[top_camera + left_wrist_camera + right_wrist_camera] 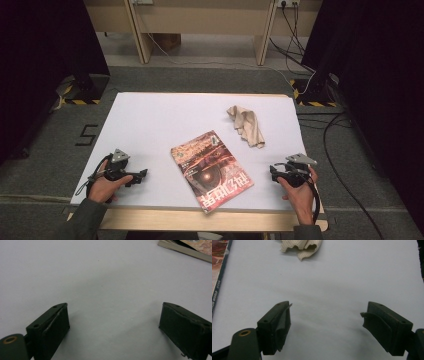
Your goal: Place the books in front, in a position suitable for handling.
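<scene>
**Magazine at the near edge, both hand-held grippers wide and empty**

A magazine lies flat on the white tabletop, cover up, turned askew, its lowest corner reaching the near edge at about the middle. A crumpled beige cloth sits toward the far right corner, apart from the magazine, with bare surface between them.

The left hand-held gripper rests near the near left corner, jaws standing wide with nothing between them, pointing toward the magazine across an open strip of white. The right hand-held gripper sits close to the near right corner, jaws likewise wide and empty, just beside the magazine's right edge.

The far left half of the tabletop is bare and gives free room. Beyond the edges lie grey floor, cables on the right and wooden furniture legs at the back.

The left gripper view catches the magazine's page stack edge-on, showing its thickness. The right gripper view shows the cloth's ribbed weave ahead and the magazine's spine at its left border.
</scene>
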### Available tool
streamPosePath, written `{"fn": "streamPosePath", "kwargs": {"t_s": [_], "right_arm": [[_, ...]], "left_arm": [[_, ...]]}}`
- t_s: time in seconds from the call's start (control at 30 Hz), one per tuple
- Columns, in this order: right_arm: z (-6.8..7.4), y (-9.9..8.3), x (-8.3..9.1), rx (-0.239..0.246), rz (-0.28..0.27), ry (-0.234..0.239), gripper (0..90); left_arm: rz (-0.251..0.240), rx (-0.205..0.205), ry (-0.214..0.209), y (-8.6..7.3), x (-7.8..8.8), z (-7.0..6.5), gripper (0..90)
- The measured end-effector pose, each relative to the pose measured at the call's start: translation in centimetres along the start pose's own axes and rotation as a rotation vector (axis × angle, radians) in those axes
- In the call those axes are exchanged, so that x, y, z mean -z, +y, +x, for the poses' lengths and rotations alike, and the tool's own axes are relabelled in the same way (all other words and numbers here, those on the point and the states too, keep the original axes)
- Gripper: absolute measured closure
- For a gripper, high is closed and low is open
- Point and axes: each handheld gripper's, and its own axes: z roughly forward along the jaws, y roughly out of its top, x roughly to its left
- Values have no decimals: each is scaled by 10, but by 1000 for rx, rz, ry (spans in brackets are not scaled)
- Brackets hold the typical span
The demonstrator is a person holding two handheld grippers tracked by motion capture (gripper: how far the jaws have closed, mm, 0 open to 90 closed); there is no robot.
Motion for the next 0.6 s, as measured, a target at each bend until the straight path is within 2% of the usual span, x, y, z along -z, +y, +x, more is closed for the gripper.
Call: {"fn": "streamPosePath", "kwargs": {"t_s": [0.2,0.27,0.37,0.43,0.53,0.6], "right_arm": [[3,-1,2,3,9,19,230],[5,-2,3,2,8,26,233],[8,-3,7,-2,10,49,245],[12,-3,11,3,5,61,245],[22,-3,17,28,-8,86,250],[29,-4,21,47,-6,104,253]], "left_arm": [[5,0,-5,2,0,1,92],[1,1,-5,3,1,1,142],[-22,5,-12,6,1,2,154],[-48,18,-41,10,1,0,150],[-70,19,-57,14,0,-3,146],[-87,18,-95,21,-5,-8,146]]}}
